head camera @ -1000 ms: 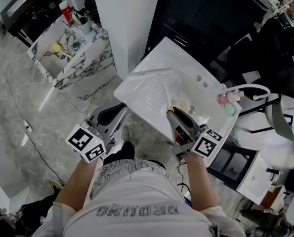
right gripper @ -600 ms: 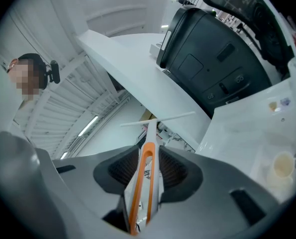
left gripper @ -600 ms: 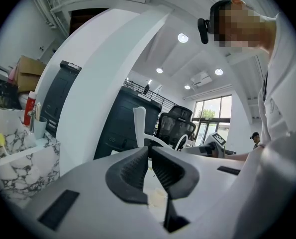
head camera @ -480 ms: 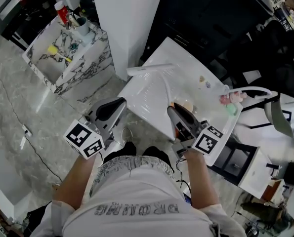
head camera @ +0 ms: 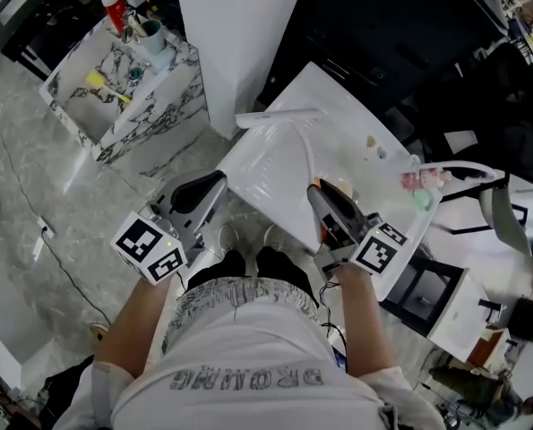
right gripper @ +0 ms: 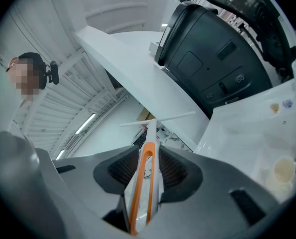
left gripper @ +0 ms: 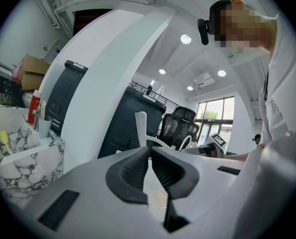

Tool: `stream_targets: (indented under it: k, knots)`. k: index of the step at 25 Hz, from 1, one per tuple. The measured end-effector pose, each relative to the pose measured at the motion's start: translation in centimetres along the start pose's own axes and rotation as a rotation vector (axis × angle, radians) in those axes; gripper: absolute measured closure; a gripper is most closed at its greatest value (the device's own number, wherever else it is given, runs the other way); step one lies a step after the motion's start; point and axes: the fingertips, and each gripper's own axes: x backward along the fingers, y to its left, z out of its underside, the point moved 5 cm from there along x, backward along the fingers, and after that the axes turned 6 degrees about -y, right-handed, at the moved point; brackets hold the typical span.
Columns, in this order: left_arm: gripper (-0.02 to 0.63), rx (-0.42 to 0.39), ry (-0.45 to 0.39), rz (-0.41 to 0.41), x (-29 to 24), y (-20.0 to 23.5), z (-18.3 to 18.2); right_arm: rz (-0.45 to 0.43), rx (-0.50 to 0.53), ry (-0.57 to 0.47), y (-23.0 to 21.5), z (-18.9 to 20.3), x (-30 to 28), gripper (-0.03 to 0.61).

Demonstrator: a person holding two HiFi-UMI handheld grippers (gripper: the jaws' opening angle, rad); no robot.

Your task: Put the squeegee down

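Right claw [head camera: 315, 191]: closed on the squeegee [head camera: 295, 146], the orange-and-white handle [right gripper: 147, 183] pinched between the two pads. Nothing else is held in it.

Left claw [head camera: 214, 183]: jaws drawn nearly together at the tips, nothing between them [left gripper: 148, 151]. It is held off the near left edge of the white desk [head camera: 266, 182], apart from the squeegee.

Squeegee axis: the handle runs straight out from the right claw, away from the person. The white blade [head camera: 278, 116] lies crosswise at the far end, over the desk's far left edge. Whether the blade touches the desk cannot be told from either view.

Key relation: the bare desk surface is seen below and to the right of the handle [right gripper: 247, 128]. The right hand is the only one engaged. The put-down is judged to need the handle lowered flat along its present axis, then the claw opened. The blade's overhang at the edge is judged a tipping risk.
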Motion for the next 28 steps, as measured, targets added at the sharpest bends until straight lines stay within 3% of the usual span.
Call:
stream_targets:
  k: [17,28]
  knots:
    - [0.577,-0.005,0.014,-0.130,-2.7,-0.8,1.2,-0.073,-0.002,0.105,-4.7,-2.4,-1.9,0.440]
    - [0.577,0.009,0.039,-0.213,-4.0,-0.5,2.9,-0.075,0.026,0.213,-9.6,-2.1,-3.6,0.442]
